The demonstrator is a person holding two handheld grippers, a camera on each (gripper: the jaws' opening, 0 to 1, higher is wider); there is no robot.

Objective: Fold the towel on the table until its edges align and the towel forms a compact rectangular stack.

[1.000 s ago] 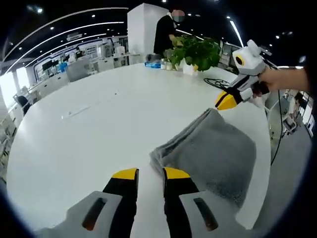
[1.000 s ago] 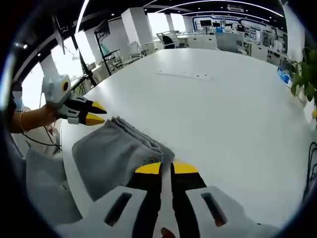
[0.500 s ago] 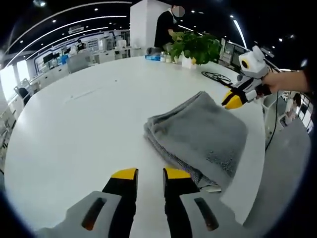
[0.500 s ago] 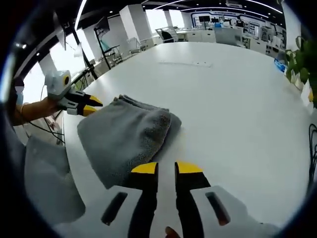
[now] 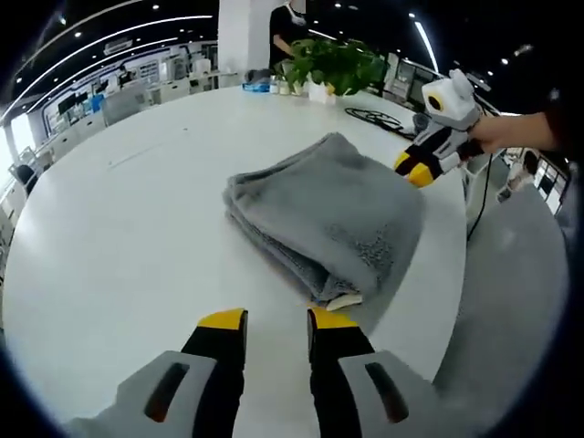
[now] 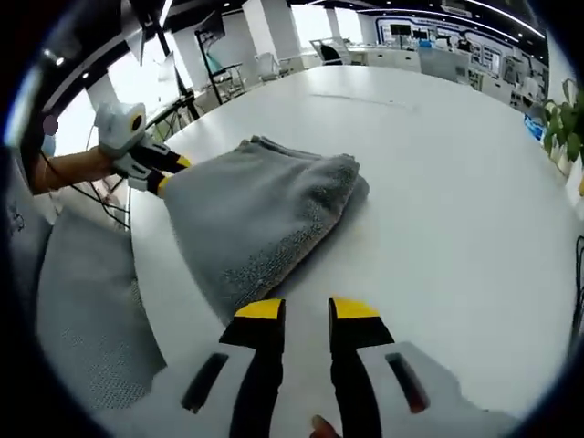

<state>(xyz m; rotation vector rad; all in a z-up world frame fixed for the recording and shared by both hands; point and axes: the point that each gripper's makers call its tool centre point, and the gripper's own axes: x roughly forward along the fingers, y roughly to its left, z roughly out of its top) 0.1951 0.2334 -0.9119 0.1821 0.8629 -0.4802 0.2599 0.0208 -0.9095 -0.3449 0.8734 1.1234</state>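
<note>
The gray towel point(image 5: 328, 214) lay folded on the white tabletop point(image 5: 119, 237) — both tools, left point(image 5: 276, 321) and right point(image 6: 307, 311), slightly open, held nothing; better square edges gently.

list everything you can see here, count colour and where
towel: 1, grey, folded into a stack near the table edge
table: 1, white, large, under the towel
plant: 1, green, far end of the table
cable: 1, black, coiled on the table near the plant
person: 1, dark top, standing behind the plant
desks: several, pale, in the background room
left tool: 1, black with yellow tips, jaws open, short of the towel
right tool: 1, black with yellow tips, jaws open, short of the towel
hand: 1, holding the right tool
</note>
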